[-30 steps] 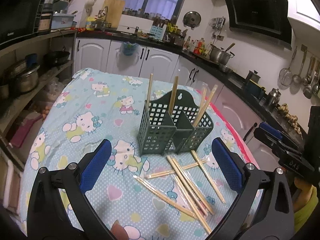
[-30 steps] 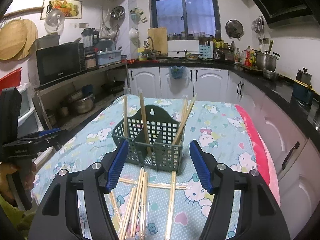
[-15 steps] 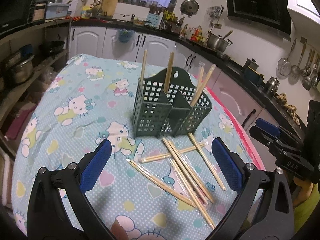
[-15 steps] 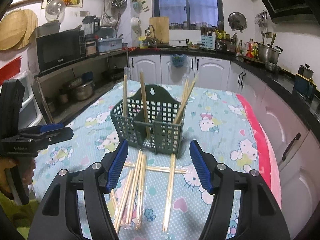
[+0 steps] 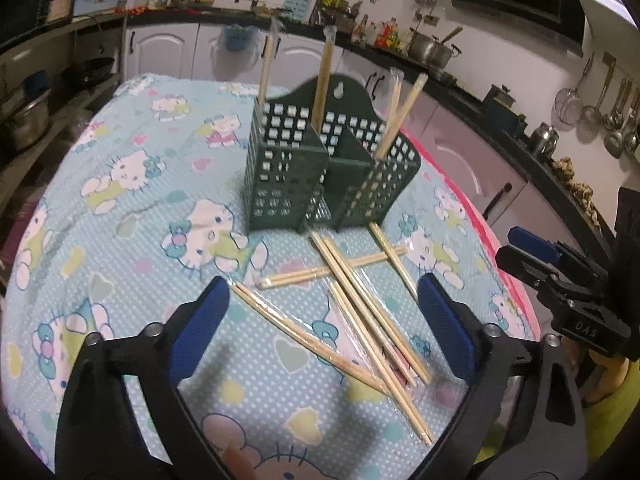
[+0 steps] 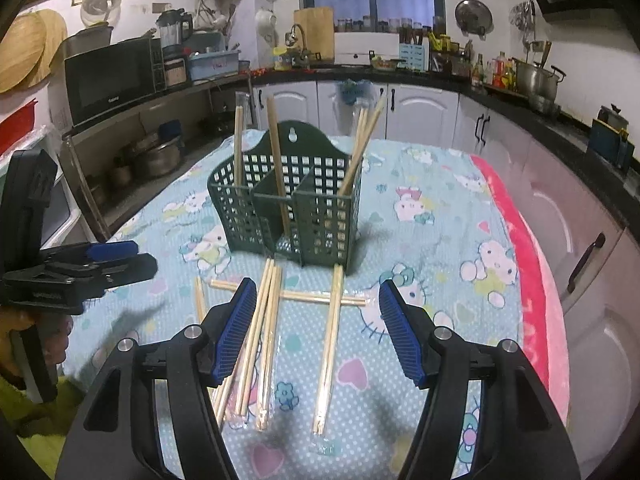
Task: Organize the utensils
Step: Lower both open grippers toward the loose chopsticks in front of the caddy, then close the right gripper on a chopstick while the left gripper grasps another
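A dark green slotted utensil holder [image 5: 324, 172] [image 6: 288, 200] stands on the Hello Kitty tablecloth with several wrapped chopstick pairs upright in its compartments. Several more wrapped chopstick pairs [image 5: 352, 304] [image 6: 268, 332] lie loose on the cloth in front of it. My left gripper [image 5: 324, 328] is open and empty, low over the loose chopsticks. My right gripper [image 6: 318, 328] is open and empty, also over the loose chopsticks; one pair [image 6: 330, 344] lies between its fingers. Each gripper shows at the edge of the other's view [image 5: 560, 280] [image 6: 80, 268].
The table [image 5: 120, 208] is covered by a blue patterned cloth with a pink edge [image 6: 532, 300] at the right. Kitchen counters, white cabinets [image 6: 420, 112], a microwave [image 6: 112, 76] and shelves with pots [image 5: 24, 120] surround the table.
Both grippers have moved forward and down toward the loose chopsticks. The holder and chopsticks have not moved. Both grippers stay open.
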